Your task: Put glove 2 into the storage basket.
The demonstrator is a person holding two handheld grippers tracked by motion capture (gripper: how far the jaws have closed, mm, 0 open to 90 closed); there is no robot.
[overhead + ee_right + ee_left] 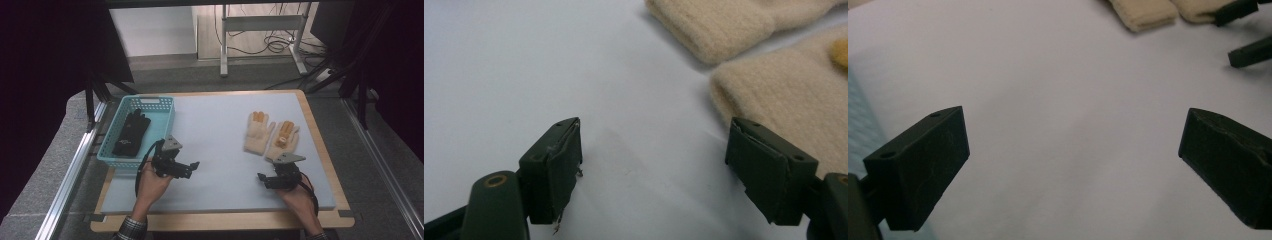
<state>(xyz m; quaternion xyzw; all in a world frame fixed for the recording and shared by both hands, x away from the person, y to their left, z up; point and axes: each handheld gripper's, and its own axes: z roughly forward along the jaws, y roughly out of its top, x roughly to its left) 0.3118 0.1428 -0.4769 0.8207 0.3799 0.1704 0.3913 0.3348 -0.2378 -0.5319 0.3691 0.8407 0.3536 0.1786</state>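
Note:
Two cream knitted gloves with orange fingertips lie side by side on the pale mat: the left glove [257, 132] and the right glove [283, 139]. A black glove [131, 132] lies inside the teal basket [167, 120] at the left. My left gripper [195, 166] hovers over the mat just right of the basket, its jaws wide apart with nothing between them [1073, 155]. My right gripper [261, 179] rests near the cuffs of the cream gloves, open and empty [654, 165]; a cream cuff [774, 95] lies just beyond its right jaw.
The mat [215, 145] lies on a wooden board [325, 150] whose edge shows around it. Metal rails [75, 170] run along both sides of the table. Desk legs and cables [270, 40] stand on the floor behind.

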